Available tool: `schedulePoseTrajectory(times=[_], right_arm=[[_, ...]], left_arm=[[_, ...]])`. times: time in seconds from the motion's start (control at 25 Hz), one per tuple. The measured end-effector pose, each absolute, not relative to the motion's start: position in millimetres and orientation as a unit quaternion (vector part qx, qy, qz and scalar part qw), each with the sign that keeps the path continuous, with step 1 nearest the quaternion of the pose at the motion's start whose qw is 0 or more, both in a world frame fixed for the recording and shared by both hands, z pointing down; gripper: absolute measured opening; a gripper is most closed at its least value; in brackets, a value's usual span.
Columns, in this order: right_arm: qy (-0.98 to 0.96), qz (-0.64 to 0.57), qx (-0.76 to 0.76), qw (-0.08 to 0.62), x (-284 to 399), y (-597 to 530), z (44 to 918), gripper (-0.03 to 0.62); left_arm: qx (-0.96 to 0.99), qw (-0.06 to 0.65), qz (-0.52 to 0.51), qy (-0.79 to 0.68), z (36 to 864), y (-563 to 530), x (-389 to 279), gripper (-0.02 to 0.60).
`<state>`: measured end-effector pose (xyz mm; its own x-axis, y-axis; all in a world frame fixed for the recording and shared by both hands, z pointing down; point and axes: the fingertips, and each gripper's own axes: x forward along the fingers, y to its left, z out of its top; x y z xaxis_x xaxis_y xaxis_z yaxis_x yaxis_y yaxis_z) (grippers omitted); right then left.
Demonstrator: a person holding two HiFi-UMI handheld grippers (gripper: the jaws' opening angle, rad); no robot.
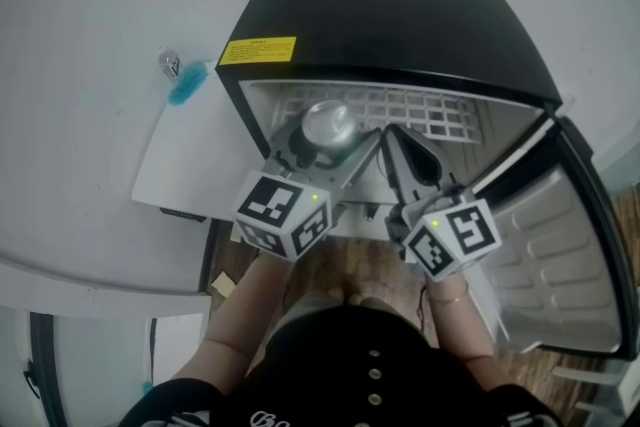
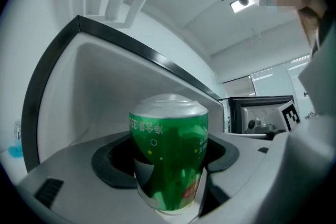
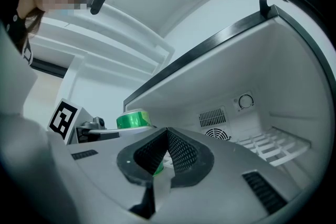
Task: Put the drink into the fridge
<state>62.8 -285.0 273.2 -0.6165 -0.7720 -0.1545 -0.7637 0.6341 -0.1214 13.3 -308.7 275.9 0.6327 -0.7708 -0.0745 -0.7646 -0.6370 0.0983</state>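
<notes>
A green drink can [image 2: 169,155] with a silver top [image 1: 328,123] stands upright between the jaws of my left gripper [image 1: 318,143], which is shut on it. The can sits at the mouth of the black mini fridge [image 1: 380,15], just above the white wire shelf [image 1: 430,110]. My right gripper [image 1: 402,143] is beside it on the right, also at the opening, its jaws pressed together with nothing held. From the right gripper view [image 3: 165,149] the can [image 3: 133,119] shows to the left, and the fridge's inside lies ahead.
The fridge door [image 1: 560,255] hangs open to the right. A yellow label [image 1: 257,50] is on the fridge top. A blue-tipped object [image 1: 185,80] lies on the white surface to the left. Inside are a dial [image 3: 245,102], a vent and a wire rack [image 3: 273,141].
</notes>
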Motion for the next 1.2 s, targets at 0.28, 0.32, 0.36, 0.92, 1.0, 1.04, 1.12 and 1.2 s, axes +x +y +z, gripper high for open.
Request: schedulePoseTrajectory(times=[0.28, 0.32, 0.36, 0.92, 1.0, 1.04, 1.12, 1.2], right_arm=[[0.898, -0.014, -0.430, 0.098, 63, -296, 271, 0.009], [0.897, -0.015, -0.430, 0.099, 63, -298, 271, 0.009], [0.897, -0.016, -0.431, 0.099, 64, -299, 271, 0.009], [0.894, -0.009, -0.436, 0.101, 70, -318, 266, 0.009], [0.894, -0.010, -0.437, 0.102, 72, -320, 267, 0.009], [0.893, -0.011, -0.437, 0.102, 72, -321, 267, 0.009], [0.893, -0.013, -0.438, 0.102, 72, -321, 269, 0.009], [0.893, -0.015, -0.438, 0.103, 72, -323, 269, 0.009]], left_arm=[[0.903, 0.015, -0.053, -0.427, 270, -324, 14, 0.344], [0.904, 0.015, -0.051, -0.425, 270, -325, 15, 0.344], [0.905, 0.013, -0.048, -0.423, 271, -327, 15, 0.344], [0.902, 0.005, -0.038, -0.430, 268, -355, 22, 0.344], [0.901, 0.000, -0.035, -0.433, 267, -357, 23, 0.344], [0.900, 0.000, -0.034, -0.434, 267, -358, 24, 0.344], [0.899, 0.000, -0.031, -0.437, 268, -360, 24, 0.344], [0.897, -0.001, -0.021, -0.442, 269, -363, 24, 0.344]])
